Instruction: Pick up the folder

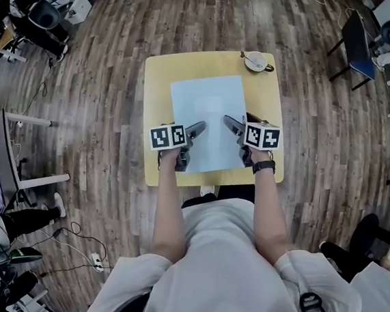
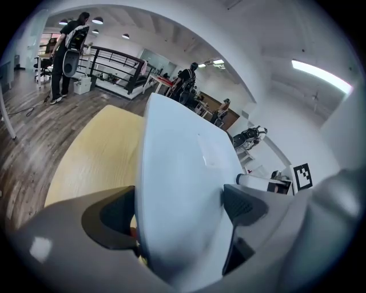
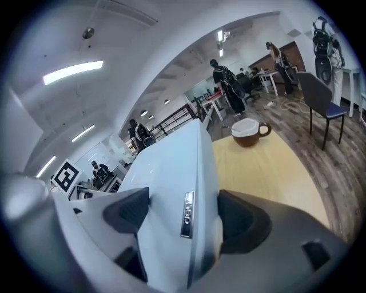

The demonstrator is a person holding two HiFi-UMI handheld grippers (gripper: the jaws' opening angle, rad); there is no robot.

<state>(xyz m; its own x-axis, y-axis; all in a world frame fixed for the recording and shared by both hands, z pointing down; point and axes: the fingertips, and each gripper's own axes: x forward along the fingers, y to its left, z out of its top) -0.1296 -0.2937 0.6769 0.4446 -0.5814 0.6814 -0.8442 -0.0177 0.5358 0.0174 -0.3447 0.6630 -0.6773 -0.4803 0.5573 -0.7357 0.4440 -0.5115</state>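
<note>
The left gripper [image 2: 180,209] is closed on the folder [image 2: 177,154], with one dark pad against each face near its left edge. The right gripper [image 3: 177,212] clamps the folder in the same way near its right edge, beside a small metal label [image 3: 186,214].

In the head view, both grippers sit mid-frame at the folder's near end. The pale blue folder lies over a yellow table [image 1: 160,73]. Its long axis runs straight ahead of both grippers toward the top of the frame, where a cup [image 1: 255,60] stands at the table's upper right corner. Whether the far end rests on the table cannot be told.

Both hands look equally near, so an even lift seems called for.
</note>
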